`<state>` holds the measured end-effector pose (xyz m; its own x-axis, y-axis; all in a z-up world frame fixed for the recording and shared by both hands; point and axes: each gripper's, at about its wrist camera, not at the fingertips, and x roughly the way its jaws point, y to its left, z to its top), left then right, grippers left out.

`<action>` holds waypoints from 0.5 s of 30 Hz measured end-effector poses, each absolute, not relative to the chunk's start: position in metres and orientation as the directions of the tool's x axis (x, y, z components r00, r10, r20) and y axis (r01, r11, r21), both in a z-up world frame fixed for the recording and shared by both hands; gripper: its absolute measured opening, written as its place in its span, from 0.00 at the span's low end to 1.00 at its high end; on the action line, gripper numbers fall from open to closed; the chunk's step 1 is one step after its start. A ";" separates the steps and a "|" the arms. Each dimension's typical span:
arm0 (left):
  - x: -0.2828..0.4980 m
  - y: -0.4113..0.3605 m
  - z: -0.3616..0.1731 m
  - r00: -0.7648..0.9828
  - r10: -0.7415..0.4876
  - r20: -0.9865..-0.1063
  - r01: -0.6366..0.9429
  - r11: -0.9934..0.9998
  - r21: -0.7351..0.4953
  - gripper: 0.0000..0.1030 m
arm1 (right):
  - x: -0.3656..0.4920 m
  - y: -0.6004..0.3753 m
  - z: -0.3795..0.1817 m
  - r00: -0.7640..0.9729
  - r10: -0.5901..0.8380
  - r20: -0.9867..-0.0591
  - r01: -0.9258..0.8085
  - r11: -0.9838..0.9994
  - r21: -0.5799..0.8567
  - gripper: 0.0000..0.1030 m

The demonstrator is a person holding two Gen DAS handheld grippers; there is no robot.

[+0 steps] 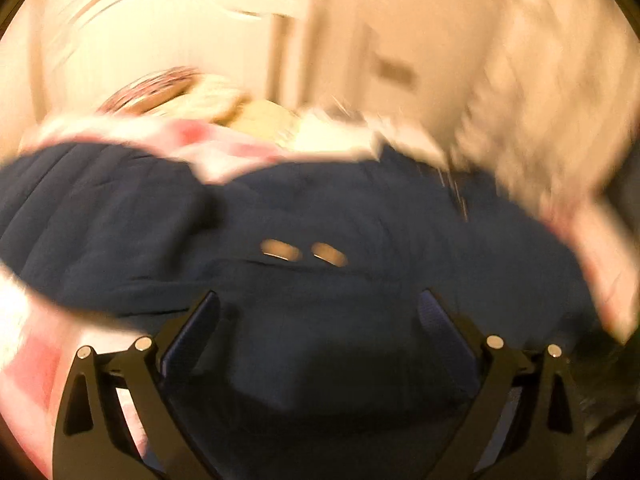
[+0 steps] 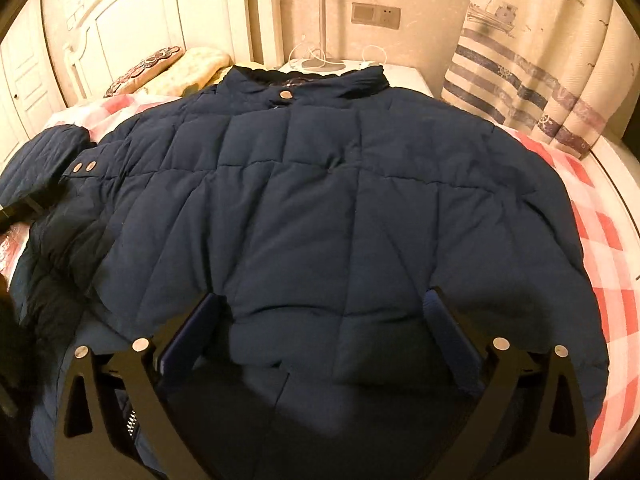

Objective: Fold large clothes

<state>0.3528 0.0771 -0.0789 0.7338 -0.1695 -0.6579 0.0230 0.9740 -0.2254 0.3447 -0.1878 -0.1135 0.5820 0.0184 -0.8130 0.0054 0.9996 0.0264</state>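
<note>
The navy jacket (image 2: 320,208) lies spread on the bed (image 2: 600,216), collar toward the headboard (image 2: 132,28). Both grippers, left (image 1: 318,320) and right (image 2: 324,316), hover over its hem, fingers spread, empty. Folding seems barely begun; next, grip a sleeve.

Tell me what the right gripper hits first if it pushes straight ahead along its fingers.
Most likely the navy jacket. The right gripper is open with the jacket's lower edge between its fingers, so the padded body lies right ahead. Depth is hard to judge through the fisheye.
</note>
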 end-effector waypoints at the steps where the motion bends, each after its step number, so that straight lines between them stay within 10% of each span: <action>1: 0.345 0.106 -0.069 0.762 -0.177 -0.623 -0.033 0.950 -0.310 0.96 | 0.345 -0.188 -0.114 0.583 0.017 -0.812 0.005 1.000 0.025 0.95; 12: 0.312 0.380 -0.087 0.875 -0.086 -0.476 -0.395 0.440 -0.806 0.94 | 0.344 -0.187 -0.114 0.583 0.019 -0.812 0.006 1.000 0.028 0.95; 14: 0.326 0.395 -0.083 0.870 -0.066 -0.489 -0.417 0.432 -0.800 0.86 | 0.344 -0.187 -0.114 0.583 0.018 -0.812 0.006 1.000 0.027 0.95; 15: 0.338 0.402 -0.081 0.863 -0.070 -0.500 -0.423 0.439 -0.793 0.55 | 0.344 -0.187 -0.114 0.583 0.019 -0.812 0.006 1.000 0.028 0.95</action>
